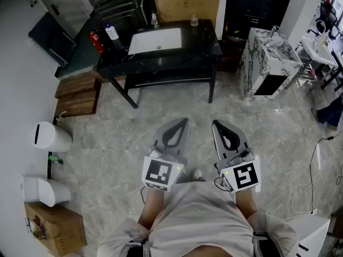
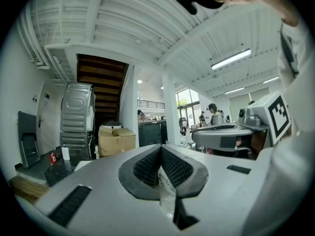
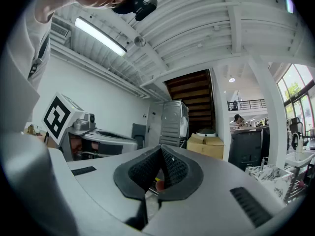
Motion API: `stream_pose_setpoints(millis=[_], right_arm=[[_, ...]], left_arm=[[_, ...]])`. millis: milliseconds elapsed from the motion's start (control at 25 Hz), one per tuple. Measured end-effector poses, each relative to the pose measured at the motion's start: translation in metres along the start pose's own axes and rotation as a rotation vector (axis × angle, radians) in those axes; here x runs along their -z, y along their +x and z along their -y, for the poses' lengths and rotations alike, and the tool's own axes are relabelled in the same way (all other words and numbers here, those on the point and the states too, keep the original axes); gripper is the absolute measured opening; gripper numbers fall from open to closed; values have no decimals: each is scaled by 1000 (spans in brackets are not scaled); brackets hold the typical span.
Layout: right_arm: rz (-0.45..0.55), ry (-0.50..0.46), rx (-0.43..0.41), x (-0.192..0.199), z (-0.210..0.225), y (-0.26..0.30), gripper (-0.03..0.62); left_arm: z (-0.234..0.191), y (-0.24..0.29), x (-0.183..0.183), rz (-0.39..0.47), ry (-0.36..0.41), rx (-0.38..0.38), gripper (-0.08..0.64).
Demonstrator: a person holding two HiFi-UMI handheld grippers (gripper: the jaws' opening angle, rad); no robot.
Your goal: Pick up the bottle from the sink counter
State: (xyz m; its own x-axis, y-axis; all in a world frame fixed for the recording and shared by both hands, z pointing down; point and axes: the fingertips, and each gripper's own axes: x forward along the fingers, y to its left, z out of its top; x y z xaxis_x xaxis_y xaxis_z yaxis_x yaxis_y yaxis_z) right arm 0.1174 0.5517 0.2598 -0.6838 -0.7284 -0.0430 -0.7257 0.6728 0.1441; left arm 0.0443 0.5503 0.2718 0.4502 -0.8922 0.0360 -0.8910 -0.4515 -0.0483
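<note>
A white bottle with a blue cap (image 1: 111,32) stands at the left end of the black sink counter (image 1: 161,63), beside the white basin (image 1: 156,40). A smaller clear bottle (image 1: 194,21) stands at the counter's back right. In the left gripper view the white bottle (image 2: 65,153) shows far off at the left. My left gripper (image 1: 182,123) and right gripper (image 1: 217,125) are held side by side near my body, well short of the counter. Both point level at it, and both are shut with nothing between the pads (image 2: 161,147) (image 3: 160,148).
A red fire extinguisher (image 1: 96,40) stands left of the counter, with wooden steps (image 1: 79,92) below it. A marble-patterned vanity (image 1: 265,63) is at the right. Two white bins (image 1: 52,136) and a cardboard box (image 1: 53,226) line the left wall. Cables (image 1: 321,143) lie at the right.
</note>
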Motion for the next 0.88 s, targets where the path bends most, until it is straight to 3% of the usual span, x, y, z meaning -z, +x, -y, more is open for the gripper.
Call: stream_pose_setpoints(millis=[240, 560, 880], right_arm=[[-27, 42, -43, 9, -11, 3, -5], [2, 15, 14, 14, -2, 6, -5], [-30, 18, 19, 22, 6, 29, -5]], left_arm=[[-1, -3, 0, -3, -1, -7, 2], [-10, 0, 7, -9, -1, -21, 2], [-32, 14, 11, -7, -8, -29, 2]])
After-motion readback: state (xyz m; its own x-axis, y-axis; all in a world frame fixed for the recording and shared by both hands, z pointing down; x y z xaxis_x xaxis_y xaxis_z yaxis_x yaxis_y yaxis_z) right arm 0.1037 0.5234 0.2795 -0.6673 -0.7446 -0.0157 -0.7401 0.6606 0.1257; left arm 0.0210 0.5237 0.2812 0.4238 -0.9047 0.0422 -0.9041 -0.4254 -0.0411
